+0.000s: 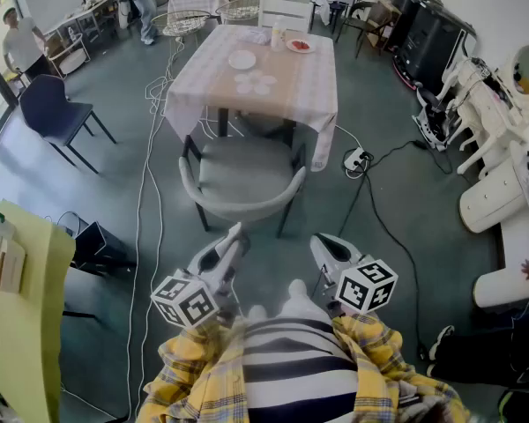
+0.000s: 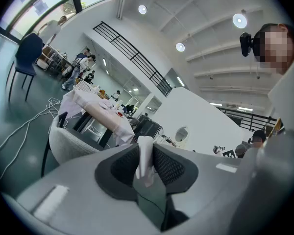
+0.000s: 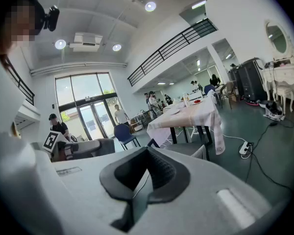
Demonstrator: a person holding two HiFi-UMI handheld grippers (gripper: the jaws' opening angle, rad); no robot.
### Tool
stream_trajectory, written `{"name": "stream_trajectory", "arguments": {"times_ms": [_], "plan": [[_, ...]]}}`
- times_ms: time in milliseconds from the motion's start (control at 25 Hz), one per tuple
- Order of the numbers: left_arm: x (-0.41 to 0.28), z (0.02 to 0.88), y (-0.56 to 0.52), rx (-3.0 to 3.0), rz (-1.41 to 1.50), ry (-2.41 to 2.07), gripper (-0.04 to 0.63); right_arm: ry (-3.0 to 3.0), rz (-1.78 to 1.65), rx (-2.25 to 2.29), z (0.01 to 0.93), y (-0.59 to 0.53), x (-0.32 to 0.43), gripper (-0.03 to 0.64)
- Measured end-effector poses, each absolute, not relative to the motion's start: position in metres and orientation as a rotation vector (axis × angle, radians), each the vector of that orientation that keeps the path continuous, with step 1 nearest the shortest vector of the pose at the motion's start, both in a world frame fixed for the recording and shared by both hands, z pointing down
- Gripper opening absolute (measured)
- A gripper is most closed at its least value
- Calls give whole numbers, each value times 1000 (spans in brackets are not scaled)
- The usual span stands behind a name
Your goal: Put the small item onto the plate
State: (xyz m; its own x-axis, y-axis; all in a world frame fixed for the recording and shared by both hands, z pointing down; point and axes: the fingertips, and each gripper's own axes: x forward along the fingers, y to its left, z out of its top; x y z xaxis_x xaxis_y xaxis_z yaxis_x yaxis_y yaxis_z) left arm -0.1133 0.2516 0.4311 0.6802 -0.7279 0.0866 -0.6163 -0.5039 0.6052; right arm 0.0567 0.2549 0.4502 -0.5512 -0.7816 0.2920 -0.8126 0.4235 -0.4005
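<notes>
**Small white item pinched in the left hand-held gripper, well short of the table**

The person stands back from the table (image 1: 310, 86) and holds both tools close to the chest, above a striped shirt and yellow plaid sleeves. The left hand-held gripper (image 2: 146, 150) is closed on a small white item (image 2: 145, 156). It is a slim, pale piece that stands upright between the two dark ribbed pads, and its top pokes out above them. What the piece is cannot be made out. The right hand-held gripper (image 3: 146, 154) has its jaws drawn together with nothing between them. Each tool carries a cube with square markers, and in the head view the two cubes sit side by side just in front of the person's body.

The table is covered with a pale checked cloth. A white plate (image 1: 242, 59) lies near its far side, and a second plate with something red on it (image 1: 300, 46) sits to the right of the first, towards the far corner. A grey armchair (image 1: 242, 181) is drawn up to the near edge of the table, between the person and the plates, so the held item is well apart from both.

A dark blue chair (image 1: 55, 108) stands off to the left on the grey floor. White cables (image 1: 146, 170) trail past the table's left side, and a power strip (image 1: 356, 159) lies on the floor by its right corner.
</notes>
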Motion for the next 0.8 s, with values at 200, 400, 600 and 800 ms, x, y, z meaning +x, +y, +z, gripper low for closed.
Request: {"name": "stream_trajectory", "arguments": {"times_ms": [200,400,600,800], "plan": [[-113,430,242,2302,-213,-1033,81,-2609,746,1435,448,244,53,-4],[-107,423,226,2355,-140,-1041,81,-2629,651,1386,437,223,41,-5],[-106,415,209,2385,-130,-1054,81,-2649,574,1370,424,203,28,-4],[-108,412,204,2374,-124,-1043,81,-2683,575,1371,417,194,18,-3]]}}
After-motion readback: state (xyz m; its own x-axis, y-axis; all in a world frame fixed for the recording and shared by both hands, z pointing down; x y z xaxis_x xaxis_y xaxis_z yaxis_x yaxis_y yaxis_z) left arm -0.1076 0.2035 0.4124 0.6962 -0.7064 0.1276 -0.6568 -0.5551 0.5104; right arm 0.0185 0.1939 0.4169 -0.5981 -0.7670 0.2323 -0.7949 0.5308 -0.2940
